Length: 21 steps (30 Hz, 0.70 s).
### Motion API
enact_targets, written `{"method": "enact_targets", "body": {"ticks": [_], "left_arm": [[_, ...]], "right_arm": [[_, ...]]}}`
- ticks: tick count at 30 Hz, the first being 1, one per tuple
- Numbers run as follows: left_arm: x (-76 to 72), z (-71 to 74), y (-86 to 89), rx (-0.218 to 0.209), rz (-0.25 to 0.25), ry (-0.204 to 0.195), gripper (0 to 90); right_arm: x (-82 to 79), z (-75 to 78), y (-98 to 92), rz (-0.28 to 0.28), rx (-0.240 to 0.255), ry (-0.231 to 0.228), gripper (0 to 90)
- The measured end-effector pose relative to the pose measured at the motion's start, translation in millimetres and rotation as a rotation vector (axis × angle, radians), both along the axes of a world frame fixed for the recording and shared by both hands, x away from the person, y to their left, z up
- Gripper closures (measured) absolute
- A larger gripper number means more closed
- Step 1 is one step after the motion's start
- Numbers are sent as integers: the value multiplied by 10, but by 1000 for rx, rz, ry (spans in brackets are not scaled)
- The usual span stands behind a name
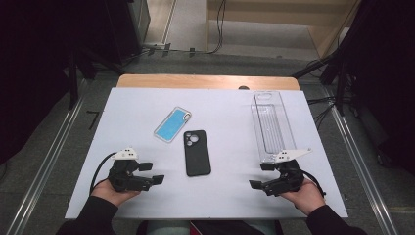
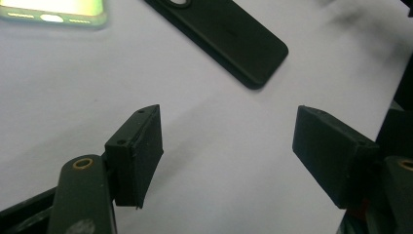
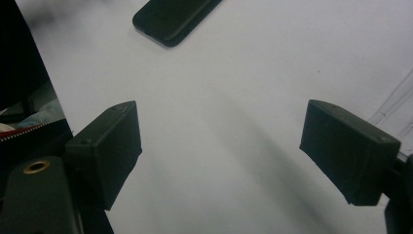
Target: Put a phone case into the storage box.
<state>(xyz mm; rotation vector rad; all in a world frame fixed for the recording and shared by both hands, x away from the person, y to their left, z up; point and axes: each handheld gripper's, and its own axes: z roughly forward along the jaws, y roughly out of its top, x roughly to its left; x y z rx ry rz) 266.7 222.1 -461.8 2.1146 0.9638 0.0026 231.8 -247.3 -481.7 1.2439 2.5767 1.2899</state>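
Note:
A black phone case [image 1: 197, 152] lies face down in the middle of the white table [image 1: 220, 205], its camera cutout toward the far side. Just beyond it on the left a blue phone in a clear cover [image 1: 172, 124] lies at an angle. My left gripper [image 1: 151, 173] rests near the front left, pointing right toward the case, open with nothing between its jaws. My right gripper [image 1: 261, 175] sits at the front right, pointing left, also open and empty. The left gripper [image 2: 229, 146] sees the case [image 2: 229, 39] and phone [image 2: 53, 12] ahead. The right gripper [image 3: 221, 146] sees the case's corner [image 3: 173, 17].
A long clear plastic tray [image 1: 271, 125] lies lengthwise at the right of the table, its near end just beyond my right gripper; its edge [image 3: 397, 105] shows in the right gripper view. Dark stands and cables surround the table on the floor.

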Motion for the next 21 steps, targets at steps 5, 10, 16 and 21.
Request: {"method": "enact_targets", "body": {"ticks": [5,10,16,21], "left_arm": [[21,24,15,-12,46,-17,237],[39,45,34,2,55,-39,222],[115,25,34,4,49,-23,0],[182,20,57,-3,69,-10,1]], "right_arm": [[-1,2,-5,-2,3,-1,131],[-2,2,-7,-9,0,4,131],[2,-2,-10,-9,-2,6,131],[-3,5,-12,-14,5,4,131]]}}
